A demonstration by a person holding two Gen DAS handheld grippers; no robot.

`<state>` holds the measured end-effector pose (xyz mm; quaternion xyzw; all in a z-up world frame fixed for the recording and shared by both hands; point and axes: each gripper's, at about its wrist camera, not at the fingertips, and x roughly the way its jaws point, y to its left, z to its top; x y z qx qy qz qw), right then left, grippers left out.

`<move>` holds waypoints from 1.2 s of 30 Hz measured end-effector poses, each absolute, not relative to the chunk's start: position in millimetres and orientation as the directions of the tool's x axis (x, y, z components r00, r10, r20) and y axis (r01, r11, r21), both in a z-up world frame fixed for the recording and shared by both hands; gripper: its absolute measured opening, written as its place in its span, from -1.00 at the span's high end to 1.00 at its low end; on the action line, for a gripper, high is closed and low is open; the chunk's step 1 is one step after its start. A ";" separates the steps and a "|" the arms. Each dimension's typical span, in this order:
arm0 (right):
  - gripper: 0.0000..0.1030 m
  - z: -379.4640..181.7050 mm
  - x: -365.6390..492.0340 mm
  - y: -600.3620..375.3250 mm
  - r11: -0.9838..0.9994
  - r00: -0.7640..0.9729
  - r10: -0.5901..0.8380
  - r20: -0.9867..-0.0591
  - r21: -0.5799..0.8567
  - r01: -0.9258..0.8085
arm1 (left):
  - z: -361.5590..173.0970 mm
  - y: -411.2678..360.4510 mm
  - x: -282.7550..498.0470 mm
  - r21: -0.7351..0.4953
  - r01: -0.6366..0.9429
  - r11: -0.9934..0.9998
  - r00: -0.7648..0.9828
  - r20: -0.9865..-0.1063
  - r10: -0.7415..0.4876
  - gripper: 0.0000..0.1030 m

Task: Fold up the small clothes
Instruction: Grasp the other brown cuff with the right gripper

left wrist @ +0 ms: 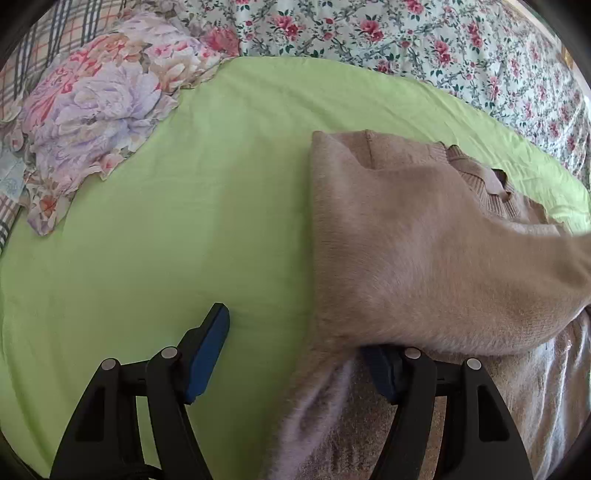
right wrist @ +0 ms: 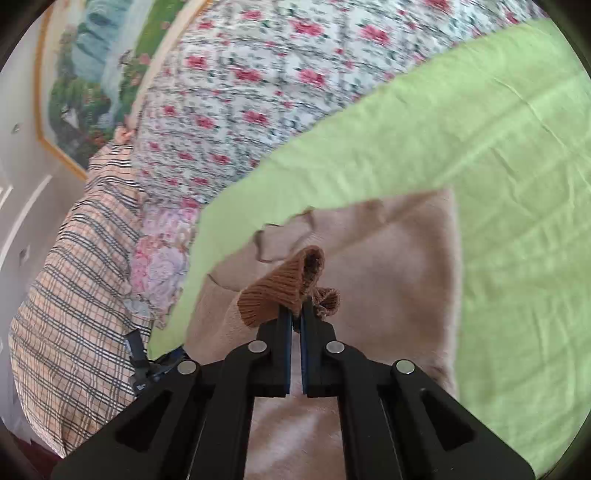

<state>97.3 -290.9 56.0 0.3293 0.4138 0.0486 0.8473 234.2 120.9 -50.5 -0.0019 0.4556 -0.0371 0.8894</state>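
A small beige knit sweater [left wrist: 424, 240] lies on a green sheet [left wrist: 184, 221], with its ribbed collar [left wrist: 487, 184] at the far right. My left gripper [left wrist: 295, 343] is open at the sweater's left edge. Its left finger [left wrist: 207, 350] rests over bare sheet and its right finger [left wrist: 388, 373] is tucked under a fold of the sweater. In the right wrist view my right gripper [right wrist: 295, 314] is shut on the sweater's brown ribbed cuff [right wrist: 280, 288] and holds it above the sweater body [right wrist: 399, 277].
A floral pillow [left wrist: 96, 110] lies at the far left on the sheet. A rose-print bedspread [left wrist: 369, 33] runs along the back. A plaid cushion [right wrist: 74, 314] and a framed picture [right wrist: 92, 74] are at the left in the right wrist view.
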 end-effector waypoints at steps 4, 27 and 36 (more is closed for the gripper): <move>0.91 24.3 98.4 -288.4 0.777 0.562 0.337 -0.755 0.561 0.287 | -47.7 131.9 231.0 -0.071 -0.006 0.997 0.594 -0.803 -0.053 -0.35; -0.02 18.7 104.6 -273.3 0.846 0.618 0.374 -0.692 0.528 0.079 | -12.9 118.5 290.0 -0.319 0.201 0.926 0.527 -0.762 -0.377 -0.52; 0.54 13.0 114.0 -262.8 0.882 0.560 0.364 -0.744 0.469 0.049 | -43.6 100.1 330.1 -0.281 0.225 0.933 0.478 -0.803 -0.357 0.86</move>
